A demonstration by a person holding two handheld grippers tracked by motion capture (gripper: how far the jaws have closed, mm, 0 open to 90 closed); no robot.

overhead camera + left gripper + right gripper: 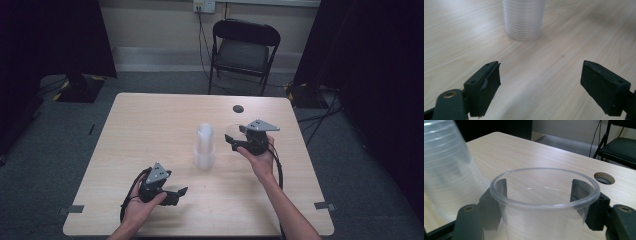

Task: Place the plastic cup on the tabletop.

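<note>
The tabletop (150,130) is light wood, with a stack of clear plastic cups (204,147) stood upside down near its middle; the same stack is seen ahead of the left gripper (172,194) in the left gripper view, ribbed and close (524,20). A single clear cup (544,202) is held upright in the right gripper (239,142), just right of the stack and apart from it; the jaws are closed partway onto its wall, one pad pressed on each side below the rim, mouth up. The left gripper is held low over the near left part of the tabletop, jaws spread wide with nothing between them, aimed toward the stack's base. The step is judged to be carrying the separated cup off to be set down. For it to be done well, the cup should be kept level, squeezed lightly since thin plastic buckles, and lowered flat onto bare wood well clear of the stack so nothing is knocked. The stack could be steadied by the left gripper if another cup is to be pulled. A round cable hole (238,108) is cut near the far right edge and should be avoided when placing. A black folding chair (244,52) is stood beyond the tabletop, out of the way.
</note>
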